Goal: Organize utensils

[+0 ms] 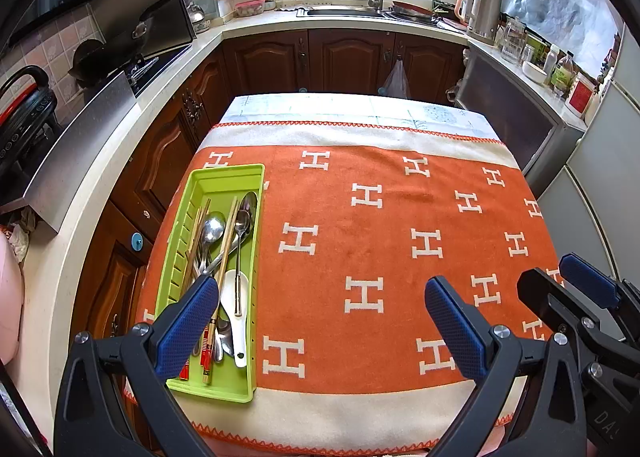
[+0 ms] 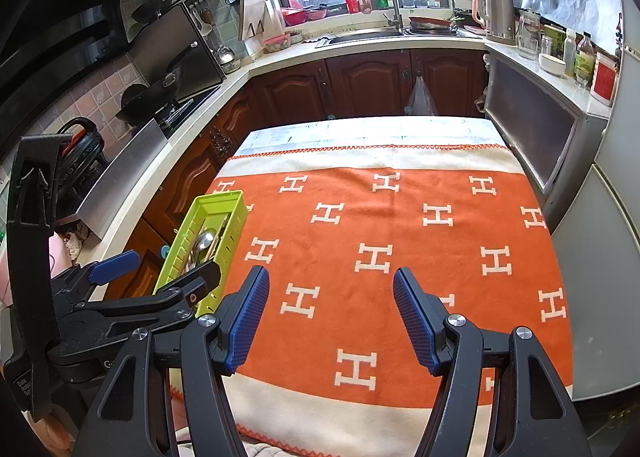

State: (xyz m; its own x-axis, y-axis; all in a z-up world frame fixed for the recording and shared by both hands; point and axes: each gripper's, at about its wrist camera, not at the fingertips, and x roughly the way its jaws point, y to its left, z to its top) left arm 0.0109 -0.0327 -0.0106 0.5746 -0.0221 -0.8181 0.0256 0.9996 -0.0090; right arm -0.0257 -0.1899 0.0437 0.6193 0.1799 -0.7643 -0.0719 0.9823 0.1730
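Green cutlery tray (image 1: pixel 224 181) at the desk's (image 1: pixel 400 241) left holds spoons and chopsticks; left claw (image 1: pixel 320 317) and right claw (image 2: pixel 332 317) gape empty.

Orange cloth (image 1: pixel 400 225) right of the green tray (image 1: pixel 208 383) lies bare and passable; tray packed with utensils (image 1: pixel 224 253) crowds the left edge

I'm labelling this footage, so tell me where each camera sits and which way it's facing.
Left wrist: on the left gripper, angled down over the green tray on the orange cloth; its open jaws show, with the right gripper at the frame's right.
Right wrist: on the right gripper, angled down at bare cloth; open jaws, left gripper at the frame's left.
Shared: tray, cloth, sink, window.
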